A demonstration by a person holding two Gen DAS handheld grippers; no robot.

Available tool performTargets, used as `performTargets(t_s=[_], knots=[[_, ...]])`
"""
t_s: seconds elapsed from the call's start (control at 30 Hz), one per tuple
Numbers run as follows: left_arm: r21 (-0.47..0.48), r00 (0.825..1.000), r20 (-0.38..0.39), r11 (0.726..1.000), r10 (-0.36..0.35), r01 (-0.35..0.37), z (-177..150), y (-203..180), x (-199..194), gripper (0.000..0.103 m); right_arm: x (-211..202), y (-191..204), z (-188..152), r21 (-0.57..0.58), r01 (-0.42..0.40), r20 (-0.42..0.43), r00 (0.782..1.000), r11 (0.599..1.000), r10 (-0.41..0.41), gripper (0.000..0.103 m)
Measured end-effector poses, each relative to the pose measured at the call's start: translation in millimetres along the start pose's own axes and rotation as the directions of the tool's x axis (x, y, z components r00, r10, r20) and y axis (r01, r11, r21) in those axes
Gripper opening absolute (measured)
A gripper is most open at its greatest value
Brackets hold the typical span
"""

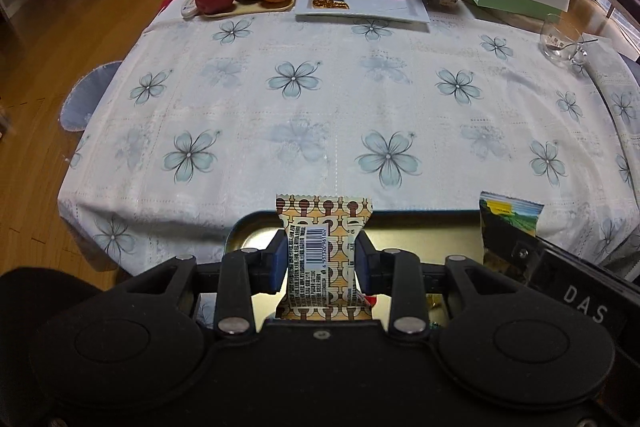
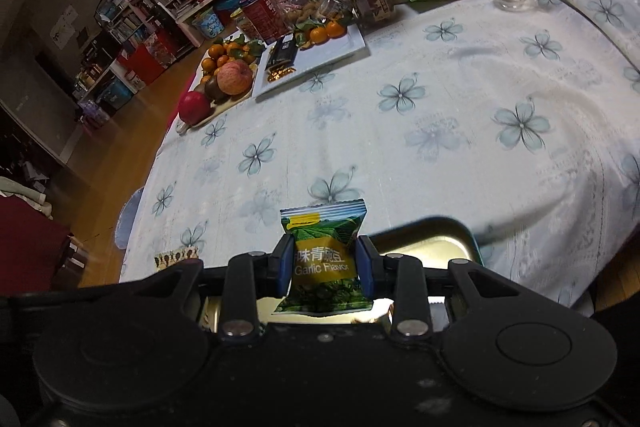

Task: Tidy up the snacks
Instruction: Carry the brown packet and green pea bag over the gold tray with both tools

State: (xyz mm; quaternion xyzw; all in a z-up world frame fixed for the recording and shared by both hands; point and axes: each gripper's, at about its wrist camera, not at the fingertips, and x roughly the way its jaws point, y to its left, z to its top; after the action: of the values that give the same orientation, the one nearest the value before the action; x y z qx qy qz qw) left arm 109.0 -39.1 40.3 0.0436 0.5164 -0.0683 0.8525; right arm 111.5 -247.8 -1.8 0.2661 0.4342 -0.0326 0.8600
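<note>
While both jaws pinch packets mid-body, patterned snack packet (image 1: 323,259), garlic green-pea packet (image 2: 325,263) look light, crinkly, slippery; metal tray (image 1: 420,223) lower frame.

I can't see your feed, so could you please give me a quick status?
Left hand-held gripper shut on patterned snack packet. Right hand-held gripper shut on green pea packet. Both over metal tray. Nothing blocking.

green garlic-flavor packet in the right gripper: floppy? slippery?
The small green foil snack packet is probably soft: its sides pinch inward between the right gripper fingers. Glossy film suggests it may slip. Likely light, since it stands upright, unsagging.
</note>
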Motion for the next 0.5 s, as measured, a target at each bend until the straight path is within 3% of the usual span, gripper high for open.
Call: performTargets(t_s=[0.27, 0.5], knots=[[-0.041, 0.999, -0.04, 0.999, -0.008, 0.006, -48.4, 15.6, 6.7, 0.042, -14.2, -4.4, -59.7, -0.039, 0.035, -0.01, 0.999, 0.999, -0.035, 0.034], [-0.055, 0.998, -0.069, 0.998, -0.008, 0.004, -60.1, 23.5, 21.5, 0.042, -12.7, -5.2, -85.9, -0.069, 0.035, -0.013, 0.999, 0.997, -0.036, 0.034]])
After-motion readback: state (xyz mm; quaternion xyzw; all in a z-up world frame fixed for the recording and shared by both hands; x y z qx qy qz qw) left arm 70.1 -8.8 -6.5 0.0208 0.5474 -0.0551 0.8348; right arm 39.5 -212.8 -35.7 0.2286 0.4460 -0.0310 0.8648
